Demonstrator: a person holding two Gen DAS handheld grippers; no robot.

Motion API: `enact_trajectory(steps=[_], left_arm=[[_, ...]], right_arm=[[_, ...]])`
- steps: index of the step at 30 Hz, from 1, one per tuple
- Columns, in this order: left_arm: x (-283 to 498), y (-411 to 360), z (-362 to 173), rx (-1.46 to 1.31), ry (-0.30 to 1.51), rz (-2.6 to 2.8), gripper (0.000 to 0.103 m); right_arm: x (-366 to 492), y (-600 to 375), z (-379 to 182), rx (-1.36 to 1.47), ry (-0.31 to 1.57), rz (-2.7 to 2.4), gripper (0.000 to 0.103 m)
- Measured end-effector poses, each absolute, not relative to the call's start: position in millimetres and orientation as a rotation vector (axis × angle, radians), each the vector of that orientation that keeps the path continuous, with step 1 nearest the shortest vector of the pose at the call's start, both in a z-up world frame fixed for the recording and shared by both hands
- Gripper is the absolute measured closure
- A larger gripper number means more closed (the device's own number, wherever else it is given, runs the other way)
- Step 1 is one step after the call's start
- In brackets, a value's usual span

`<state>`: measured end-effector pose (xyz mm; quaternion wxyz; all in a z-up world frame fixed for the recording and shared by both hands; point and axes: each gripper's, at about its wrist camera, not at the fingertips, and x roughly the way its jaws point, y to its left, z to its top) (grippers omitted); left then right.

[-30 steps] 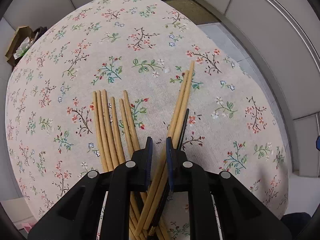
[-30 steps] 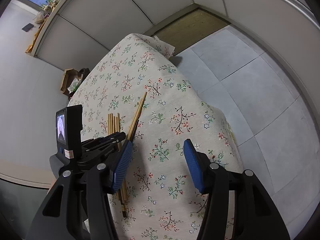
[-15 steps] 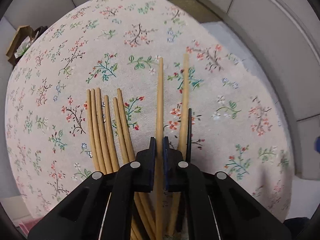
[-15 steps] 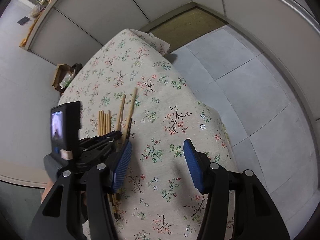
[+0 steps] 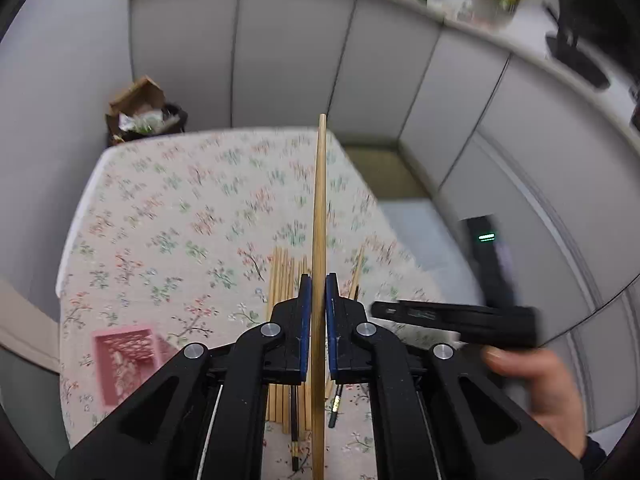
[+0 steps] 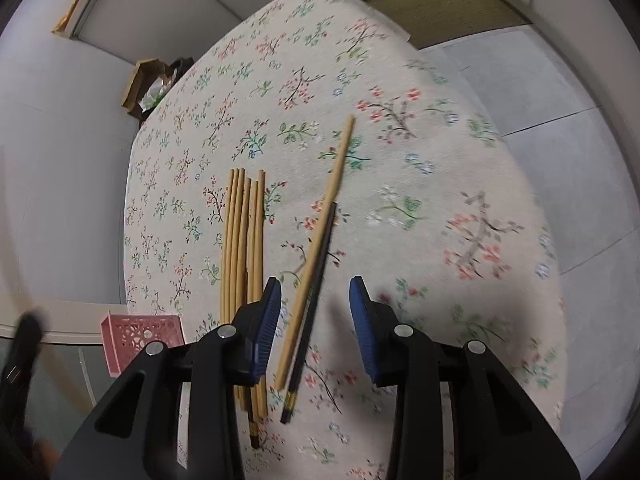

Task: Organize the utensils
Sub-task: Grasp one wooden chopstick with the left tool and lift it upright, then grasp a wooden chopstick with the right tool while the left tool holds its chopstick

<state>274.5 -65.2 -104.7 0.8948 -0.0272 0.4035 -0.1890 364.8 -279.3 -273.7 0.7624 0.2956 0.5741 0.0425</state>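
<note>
My left gripper [image 5: 316, 280] is shut on one wooden chopstick [image 5: 320, 208] and holds it lifted above the floral table, pointing away from me. Below it lies a bundle of wooden chopsticks [image 5: 284, 276]. In the right wrist view my right gripper [image 6: 315, 292] is open and empty, hovering over a loose wooden chopstick [image 6: 320, 240] and a black chopstick [image 6: 316, 284] lying side by side. The bundle of several wooden chopsticks [image 6: 244, 236] lies just left of them. My left gripper shows blurred at the far left [image 6: 20, 356].
A pink perforated basket [image 6: 136, 334] stands at the table's near left edge; it also shows in the left wrist view [image 5: 124, 360]. A box of clutter [image 5: 140, 114] sits beyond the far left corner. The floor drops off on the right. The floral tablecloth [image 6: 440, 208] covers the table.
My left gripper has lifted one wooden chopstick off the table and tilted up. My right gripper has moved in low over the remaining loose wooden and black chopsticks.
</note>
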Motion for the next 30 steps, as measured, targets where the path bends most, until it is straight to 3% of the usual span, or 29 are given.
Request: enact_trajectory(steps=[5, 8, 13, 14, 21, 30], left_arm=[[249.2, -27.3, -81.6, -0.117, 0.704, -0.344, 0.097], [253.1, -10.2, -81.9, -0.175, 0.709, -0.343, 0.097], [249.4, 7.3, -81.4, -0.188, 0.708, -0.347, 0.097], [249.5, 9.7, -82.0, -0.19, 0.707, -0.348, 0.097], [246.8, 26.6, -83.5, -0.191, 0.684, -0.337, 0.097], [249.0, 32.0, -86.0, -0.205, 0.692, -0.338, 0.097]], right_arm=[[392.7, -271.4, -279.8, 0.589, 1.239, 0.059, 0.069], [405.2, -262.7, -287.6, 0.551, 1.273, 0.037, 0.079], [409.2, -238.2, -299.0, 0.503, 1.339, 0.047, 0.082], [408.8, -235.9, -301.9, 0.486, 1.353, 0.025, 0.091], [392.5, -241.0, -285.8, 0.53, 1.345, -0.013, 0.086], [399.3, -238.8, -305.5, 0.524, 1.381, -0.023, 0.088]])
